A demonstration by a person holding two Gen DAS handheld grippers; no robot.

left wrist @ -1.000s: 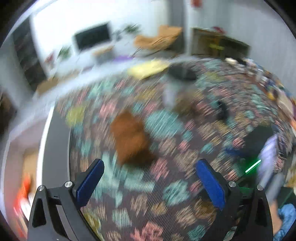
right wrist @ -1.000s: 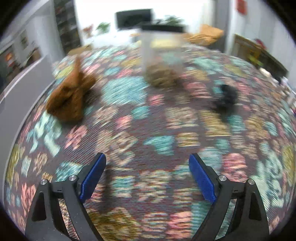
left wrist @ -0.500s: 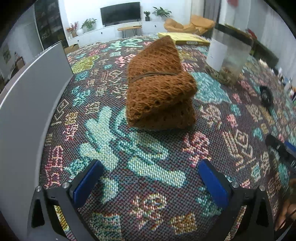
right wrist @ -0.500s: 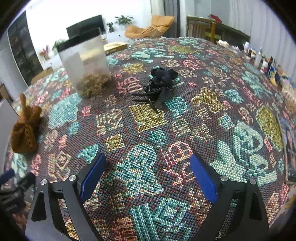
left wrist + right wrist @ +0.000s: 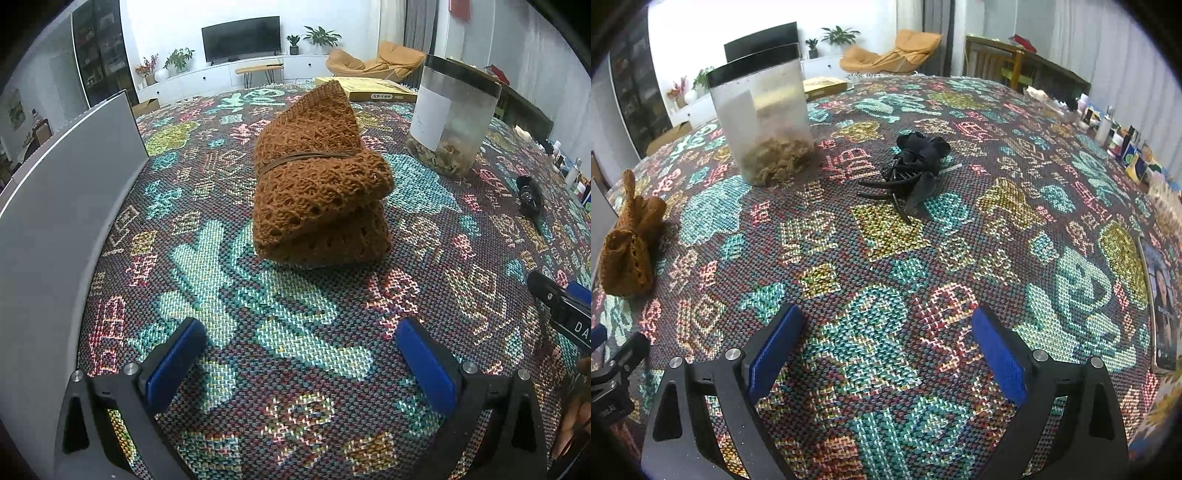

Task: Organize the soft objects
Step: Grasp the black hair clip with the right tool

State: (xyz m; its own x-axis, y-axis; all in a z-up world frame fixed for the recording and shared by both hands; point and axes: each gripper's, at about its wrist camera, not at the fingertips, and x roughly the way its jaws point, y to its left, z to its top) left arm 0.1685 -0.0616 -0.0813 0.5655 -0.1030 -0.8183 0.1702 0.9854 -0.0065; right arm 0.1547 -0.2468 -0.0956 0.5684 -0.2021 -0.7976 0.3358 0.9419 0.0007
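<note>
Two grippers hover low over the patterned woven cloth (image 5: 295,354), both spread wide and empty: the left gripper (image 5: 301,354) faces the brown knitted bundle (image 5: 317,184) at twelve o'clock, and the right gripper (image 5: 886,343) faces the black fabric hair claw (image 5: 916,166) at twelve o'clock. At eleven o'clock beyond the claw stands the clear canister (image 5: 764,114). The bundle's loose folds could slump or slip from a shallow pinch, and the claw's thin prongs might snag the weave.

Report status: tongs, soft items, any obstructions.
Left tongs open, empty, facing brown knit bundle. Right tongs open, empty, facing black hair clip. Clear jar stands between the two items; both approach paths clear.
</note>
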